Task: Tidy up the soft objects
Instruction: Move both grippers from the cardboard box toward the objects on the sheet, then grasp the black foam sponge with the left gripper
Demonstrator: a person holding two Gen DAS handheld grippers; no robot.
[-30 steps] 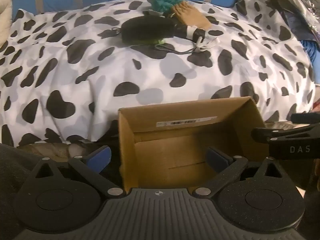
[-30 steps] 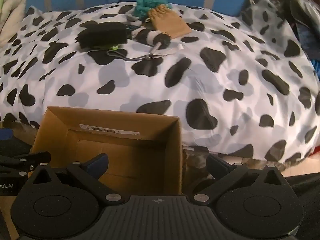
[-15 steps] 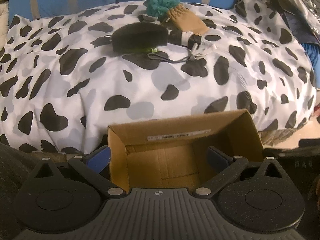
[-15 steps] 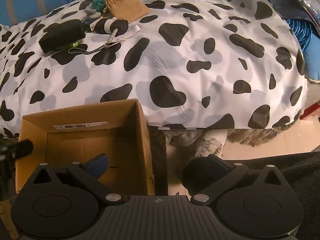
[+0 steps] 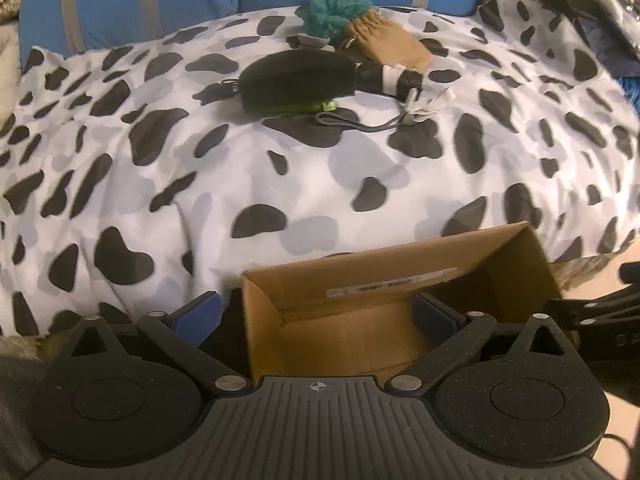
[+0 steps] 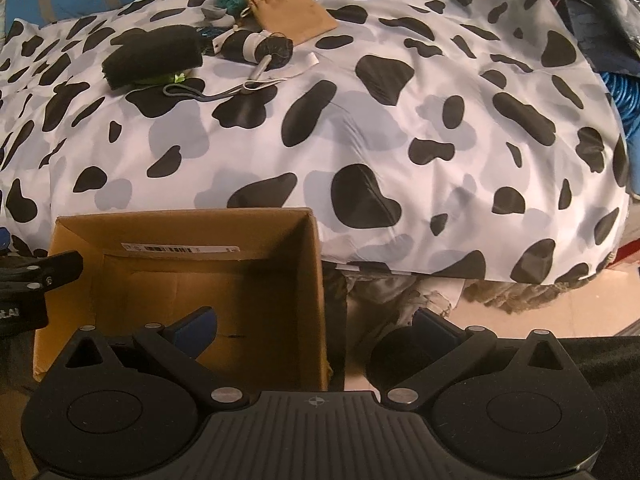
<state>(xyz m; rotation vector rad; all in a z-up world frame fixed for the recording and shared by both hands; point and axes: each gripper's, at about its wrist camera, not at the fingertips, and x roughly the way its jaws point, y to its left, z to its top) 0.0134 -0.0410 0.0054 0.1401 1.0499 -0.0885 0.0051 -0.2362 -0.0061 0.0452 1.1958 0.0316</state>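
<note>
One cardboard box, four soft items beyond.

White duvet blotched with black and pale grey cow spots; plain brown cardboard box bearing a white barcode label; fuzzy black pouch edged in lime green; tan drawstring bag; teal mesh pouf; black bundle with a white band; grey cord; bright blue pillows with grey-beige stripes; black grippers with dark blue pads
</note>
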